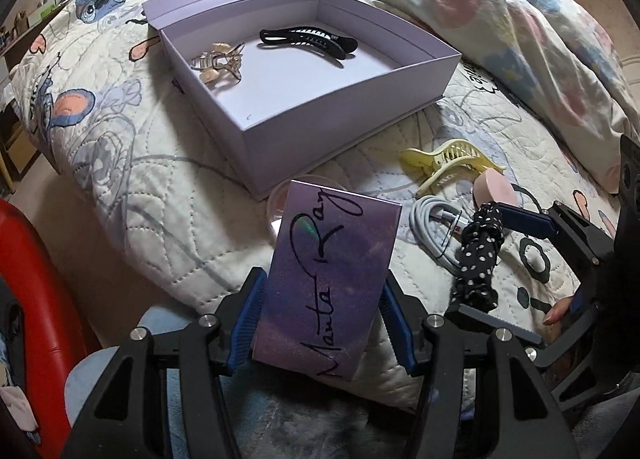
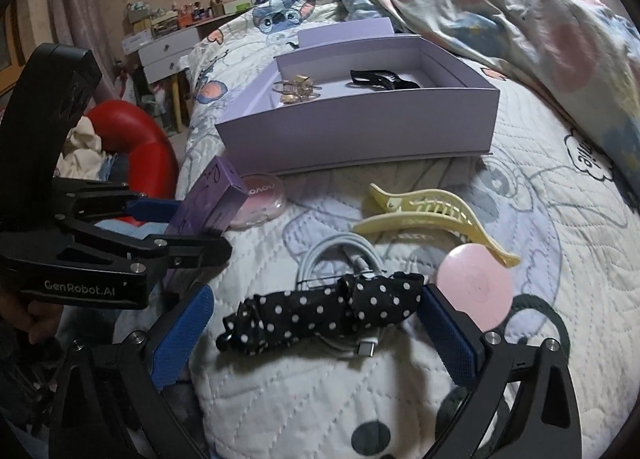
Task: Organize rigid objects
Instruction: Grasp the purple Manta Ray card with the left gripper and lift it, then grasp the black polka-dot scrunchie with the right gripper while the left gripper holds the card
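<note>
The left gripper (image 1: 322, 323) is clamped on a purple "Manta Ray" box (image 1: 328, 283), both blue pads pressed flat to its long sides, holding it above the quilted bedspread (image 1: 152, 187). The box's lower end is cut off behind the jaws, and it hides most of a round pink compact (image 2: 256, 201) lying at about twelve o'clock from it; only a sliver shows from the left wrist.

The right gripper (image 2: 316, 323) stands wide open over a black polka-dot scrunchie (image 2: 324, 313), which lies between the pads; whether the right-hand pad brushes the fabric is hard to say. Under the scrunchie a coiled white cable (image 2: 344, 259) is half covered, its plug poking out below. A pink disc (image 2: 474, 285) sits at two o'clock from the scrunchie, partly behind the right finger, and a yellow hair clip (image 2: 428, 215) lies beyond it.

The open lilac box (image 1: 280, 119) lies further up the bed, holding a gold claw clip (image 1: 218, 61) and a black hair clip (image 1: 308, 41). A rumpled duvet (image 1: 500, 31) crowds its far side. The shelf clutter is too blurred to name.
</note>
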